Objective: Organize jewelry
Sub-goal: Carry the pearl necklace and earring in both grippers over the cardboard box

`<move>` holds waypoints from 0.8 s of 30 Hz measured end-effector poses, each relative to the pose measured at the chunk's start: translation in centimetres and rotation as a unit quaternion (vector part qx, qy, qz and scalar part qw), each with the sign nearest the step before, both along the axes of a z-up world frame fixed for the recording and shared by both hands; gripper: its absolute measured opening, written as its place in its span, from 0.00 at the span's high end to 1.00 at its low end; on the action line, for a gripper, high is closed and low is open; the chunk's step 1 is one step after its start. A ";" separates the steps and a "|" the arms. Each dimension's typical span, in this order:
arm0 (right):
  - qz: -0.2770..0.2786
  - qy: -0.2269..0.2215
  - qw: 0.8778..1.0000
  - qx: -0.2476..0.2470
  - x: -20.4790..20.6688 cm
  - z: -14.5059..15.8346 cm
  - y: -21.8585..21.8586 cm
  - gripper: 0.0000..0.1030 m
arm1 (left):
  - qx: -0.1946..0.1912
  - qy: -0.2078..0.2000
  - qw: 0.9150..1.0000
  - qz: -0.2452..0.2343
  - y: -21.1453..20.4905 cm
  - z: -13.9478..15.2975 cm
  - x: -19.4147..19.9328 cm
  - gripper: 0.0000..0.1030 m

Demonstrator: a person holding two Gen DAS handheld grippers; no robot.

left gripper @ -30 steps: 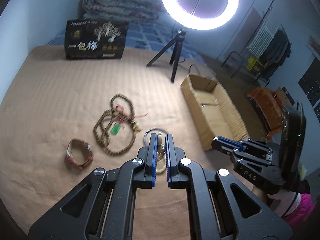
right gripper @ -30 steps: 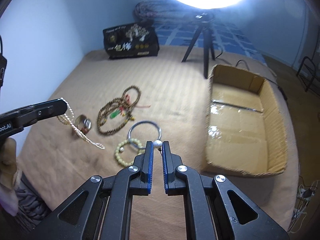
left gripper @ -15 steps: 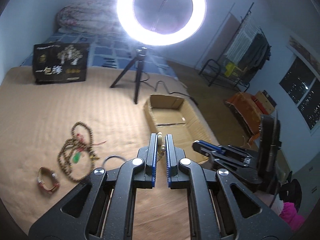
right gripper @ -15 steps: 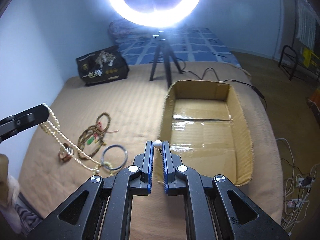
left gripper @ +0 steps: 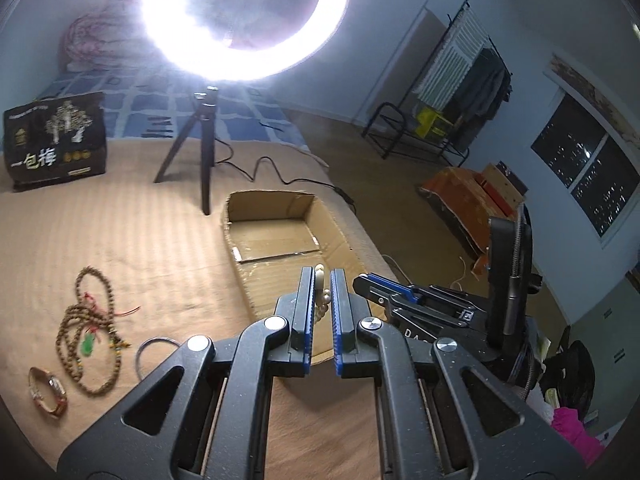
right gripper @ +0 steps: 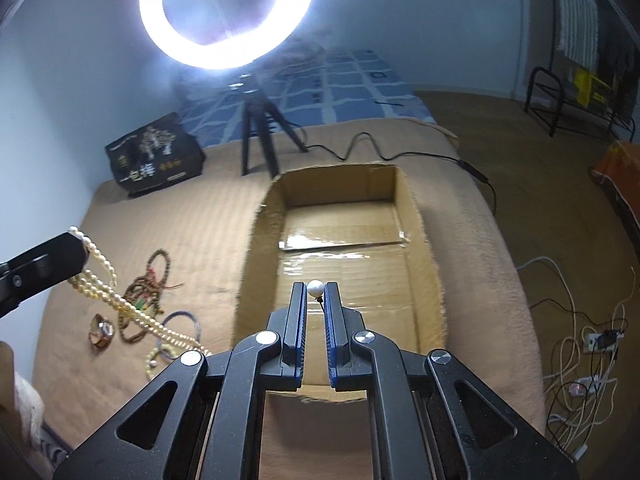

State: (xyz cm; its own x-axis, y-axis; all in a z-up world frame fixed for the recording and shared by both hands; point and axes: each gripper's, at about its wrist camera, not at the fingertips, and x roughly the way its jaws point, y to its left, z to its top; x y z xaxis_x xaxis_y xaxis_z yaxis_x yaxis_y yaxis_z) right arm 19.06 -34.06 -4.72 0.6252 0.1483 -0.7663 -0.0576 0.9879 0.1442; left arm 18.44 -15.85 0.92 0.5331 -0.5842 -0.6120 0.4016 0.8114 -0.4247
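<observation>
In the left wrist view, the left gripper is pinching a cream pearl-bead necklace between its blue-edged black fingers, the beads showing in the narrow gap. Its tips are hanging over the near end of an open brown cardboard box lying on a tan ribbed blanket. The right gripper is reaching in from the right, just beside it. On the blanket to the left are lying a long brown wooden bead strand with a green pendant, a thin grey bangle and a red-and-gold bracelet.

In the right wrist view, the right gripper is clamping a single white pearl on a dark cord, above the floor of the cardboard box. At the left edge, the left gripper is gripping the pearl-bead necklace, which is draping down toward the right gripper's body. A lit white ring light on a black tripod is glaring behind the box.
</observation>
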 end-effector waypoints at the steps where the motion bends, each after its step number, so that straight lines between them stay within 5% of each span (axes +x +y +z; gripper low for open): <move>1: -0.003 0.002 1.000 -0.001 0.1 -0.1 -0.3 0.93 | -0.001 -0.002 1.000 -0.002 -0.4 0.0 0.1 0.95; 10: -0.029 0.021 0.999 -0.003 1.1 -1.7 -2.4 0.93 | -0.015 -0.014 0.999 -0.027 -3.3 0.4 0.6 0.95; 24: -0.030 0.060 0.998 0.002 1.7 -3.9 -3.1 0.93 | 0.048 0.036 0.998 -0.038 -5.7 -6.1 2.2 0.95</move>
